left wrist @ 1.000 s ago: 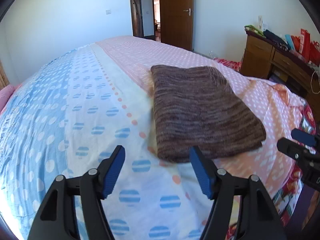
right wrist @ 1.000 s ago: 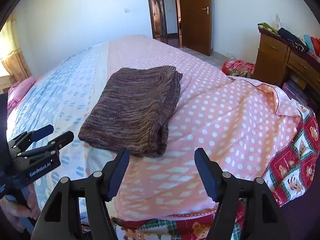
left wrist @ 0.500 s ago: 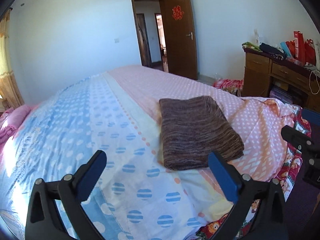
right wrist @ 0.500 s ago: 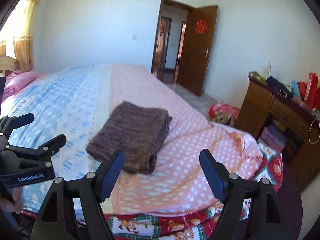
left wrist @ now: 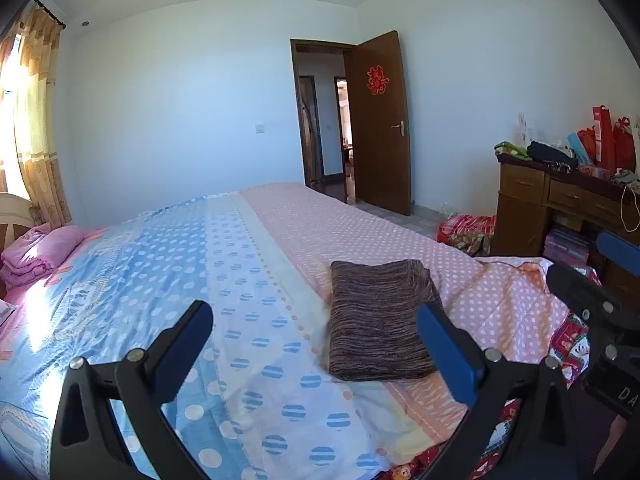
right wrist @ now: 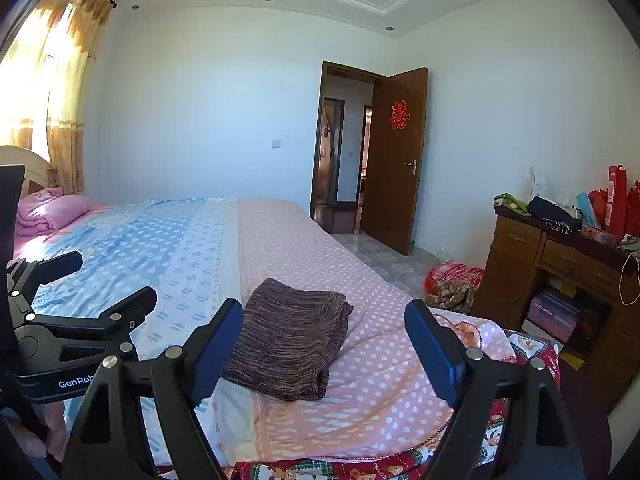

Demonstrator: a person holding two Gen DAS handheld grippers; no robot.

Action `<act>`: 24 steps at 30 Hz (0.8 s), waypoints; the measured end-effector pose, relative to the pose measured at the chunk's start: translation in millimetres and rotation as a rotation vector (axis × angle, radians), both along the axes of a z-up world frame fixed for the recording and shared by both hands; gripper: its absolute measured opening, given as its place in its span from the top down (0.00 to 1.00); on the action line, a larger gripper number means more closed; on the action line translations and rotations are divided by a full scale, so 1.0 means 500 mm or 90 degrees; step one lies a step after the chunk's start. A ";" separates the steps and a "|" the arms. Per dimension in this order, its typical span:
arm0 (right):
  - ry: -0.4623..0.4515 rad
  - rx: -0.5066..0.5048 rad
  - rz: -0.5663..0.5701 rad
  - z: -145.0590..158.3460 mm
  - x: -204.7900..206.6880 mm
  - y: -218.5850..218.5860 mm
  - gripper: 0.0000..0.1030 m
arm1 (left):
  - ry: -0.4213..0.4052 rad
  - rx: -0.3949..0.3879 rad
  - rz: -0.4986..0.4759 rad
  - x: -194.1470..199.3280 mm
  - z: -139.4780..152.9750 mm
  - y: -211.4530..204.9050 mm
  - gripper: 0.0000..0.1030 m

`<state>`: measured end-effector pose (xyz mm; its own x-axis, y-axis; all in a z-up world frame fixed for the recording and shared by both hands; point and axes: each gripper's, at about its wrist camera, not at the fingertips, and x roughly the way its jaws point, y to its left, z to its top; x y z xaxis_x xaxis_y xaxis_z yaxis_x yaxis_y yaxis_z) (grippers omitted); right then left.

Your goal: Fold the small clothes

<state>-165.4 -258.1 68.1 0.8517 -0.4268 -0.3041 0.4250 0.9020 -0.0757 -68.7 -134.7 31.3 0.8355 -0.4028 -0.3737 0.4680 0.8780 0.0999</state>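
Note:
A folded brown knit garment (left wrist: pixel 376 320) (right wrist: pixel 292 336) lies as a neat rectangle on the bed, near its front edge, on the pink dotted part of the cover. My left gripper (left wrist: pixel 316 340) hangs above the bed's front edge, wide open, nothing between its blue pads. My right gripper (right wrist: pixel 324 340) is raised back from the garment too; its jaws are opening and hold nothing. Each gripper shows at the side of the other's view: the left gripper (right wrist: pixel 80 320) and the right gripper (left wrist: pixel 592 292).
The bed (left wrist: pixel 160 280) is covered in blue and pink dotted sheets, with pink bedding (left wrist: pixel 36 248) at the far left. A wooden dresser (left wrist: pixel 560 208) piled with bags stands on the right, a red bundle (right wrist: pixel 452 280) on the floor, and an open brown door (left wrist: pixel 380 128) behind.
Both grippers rose and drew back from the garment, tilting up so more of the room shows. Both sets of jaws spread wider. The garment lies where it was.

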 end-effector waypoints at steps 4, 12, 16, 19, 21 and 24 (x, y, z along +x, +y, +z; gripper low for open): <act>-0.017 0.012 0.002 0.009 -0.009 -0.004 0.16 | -0.014 0.006 0.005 -0.011 0.006 -0.008 0.00; -0.007 0.020 0.001 -0.003 0.000 -0.013 0.15 | -0.017 0.035 0.013 -0.014 -0.001 -0.019 0.00; -0.002 0.018 0.003 -0.011 0.003 -0.010 0.15 | -0.019 0.037 0.021 -0.014 0.000 -0.017 0.00; -0.002 0.016 0.005 -0.013 0.001 -0.010 0.15 | -0.015 0.034 0.021 -0.012 0.002 -0.014 0.00; -0.003 0.017 0.004 -0.013 0.001 -0.013 0.15 | -0.015 0.034 0.020 -0.012 0.003 -0.013 0.00; -0.007 0.020 0.002 -0.011 0.000 -0.017 0.15 | -0.017 0.037 0.021 -0.012 0.003 -0.013 0.00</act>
